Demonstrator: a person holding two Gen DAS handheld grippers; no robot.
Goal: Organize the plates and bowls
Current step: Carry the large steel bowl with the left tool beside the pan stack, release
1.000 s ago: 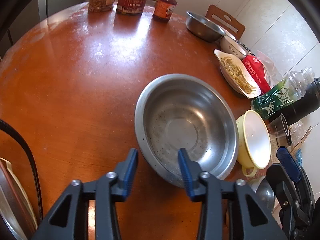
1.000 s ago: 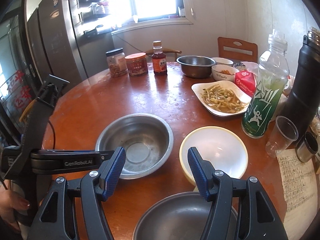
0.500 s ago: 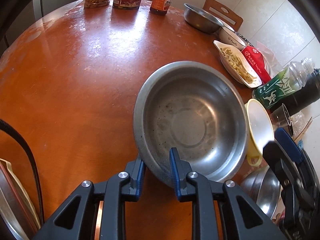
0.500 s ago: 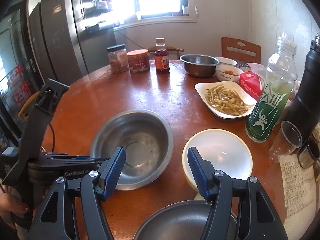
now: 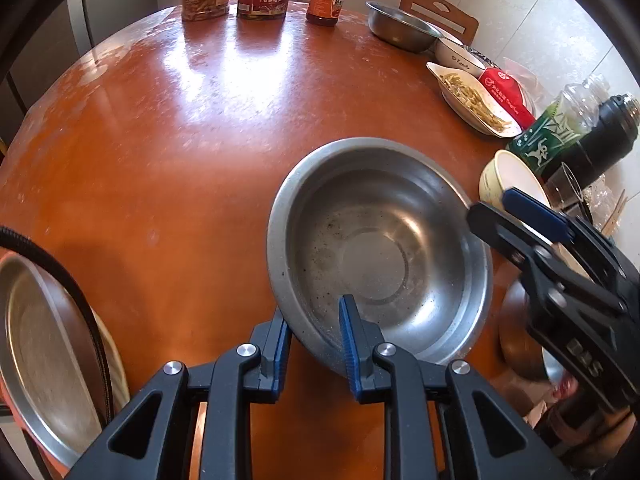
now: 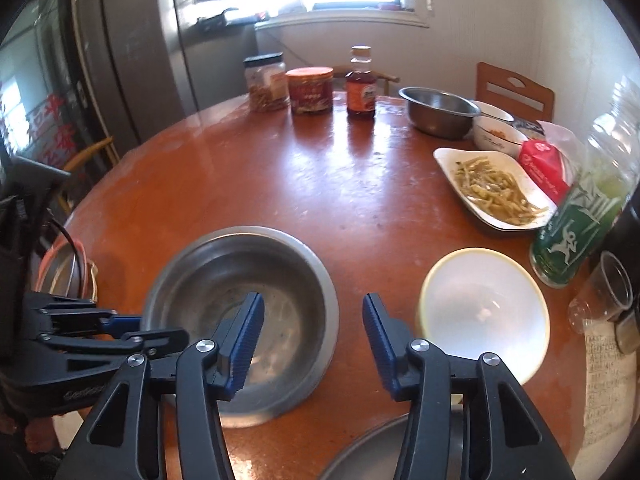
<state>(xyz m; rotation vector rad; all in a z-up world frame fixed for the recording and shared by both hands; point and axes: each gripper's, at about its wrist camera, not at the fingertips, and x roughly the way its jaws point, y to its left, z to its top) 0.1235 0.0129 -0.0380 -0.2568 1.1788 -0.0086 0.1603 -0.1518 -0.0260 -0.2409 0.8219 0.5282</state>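
The left gripper clamps the near rim of the steel bowl near the table's front edge. The right gripper, its jaws just narrowing, holds nothing. Below it, another steel bowl is cut off.

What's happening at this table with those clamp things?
A person is tidying up bowls with a hand-held gripper in each hand. The left gripper has its fingers clamped on the near rim of a large steel bowl on the round table. The right gripper has just been closing but grips nothing; it hangs between that bowl and a yellow-rimmed white bowl. A plate of food and a bottle stand off to the side.
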